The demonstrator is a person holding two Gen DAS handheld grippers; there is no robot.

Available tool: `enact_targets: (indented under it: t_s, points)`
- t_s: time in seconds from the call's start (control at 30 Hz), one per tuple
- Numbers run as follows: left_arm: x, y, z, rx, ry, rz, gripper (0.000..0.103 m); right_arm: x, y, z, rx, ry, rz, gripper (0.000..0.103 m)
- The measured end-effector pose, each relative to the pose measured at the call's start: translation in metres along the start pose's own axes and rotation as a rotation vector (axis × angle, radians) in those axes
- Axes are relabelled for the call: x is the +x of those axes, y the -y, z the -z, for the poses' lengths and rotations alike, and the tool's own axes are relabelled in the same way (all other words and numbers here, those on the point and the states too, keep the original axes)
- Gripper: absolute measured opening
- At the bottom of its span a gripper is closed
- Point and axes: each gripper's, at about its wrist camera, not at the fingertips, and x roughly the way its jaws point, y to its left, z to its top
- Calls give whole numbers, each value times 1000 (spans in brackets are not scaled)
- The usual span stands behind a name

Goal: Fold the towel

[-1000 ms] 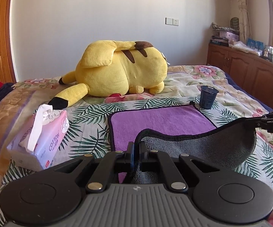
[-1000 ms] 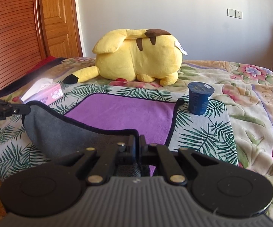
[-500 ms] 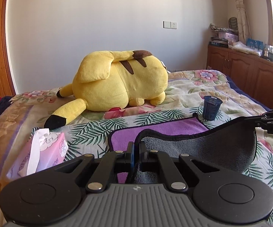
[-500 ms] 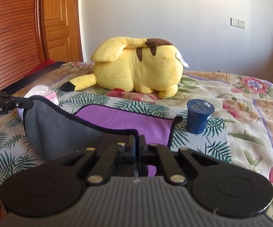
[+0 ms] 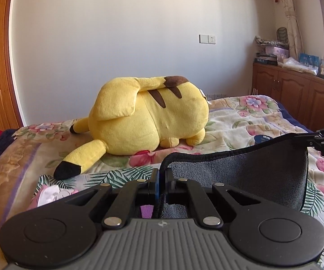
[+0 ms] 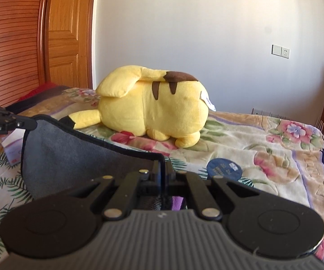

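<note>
The towel point(image 5: 247, 175) is grey on the side facing me, purple on the other, with a black hem. Its near edge hangs stretched between both grippers above the bed. My left gripper point(image 5: 161, 181) is shut on one corner; a sliver of purple shows below its jaws. My right gripper point(image 6: 162, 175) is shut on the other corner, and it also shows at the right edge of the left wrist view point(image 5: 319, 138). The grey side shows in the right wrist view point(image 6: 72, 159), with the left gripper point(image 6: 22, 123) at its far end. The lower towel is hidden.
A large yellow plush toy point(image 5: 148, 121) lies on the floral bedspread point(image 5: 240, 121) beyond the towel. A tissue box point(image 5: 49, 193) sits at the left. A dark blue cup point(image 6: 223, 168) stands just past the right gripper. Wooden cabinets point(image 5: 296, 94) line the right wall.
Both grippers have lifted the towel's near edge higher and carried it forward toward the plush toy. The flat purple part has dropped out of sight below the grippers.
</note>
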Motion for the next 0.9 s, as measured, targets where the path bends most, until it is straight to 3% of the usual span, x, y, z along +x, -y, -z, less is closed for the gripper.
enact_targets:
  t_s: [0.6,0.9]
  points:
    - [49,-5,-16,22,33,-63,0,49,11,-12,-47,41,74,4]
    - [93,-7,-4,27,-21,-79,0,83,13,2,-77,11,113,4]
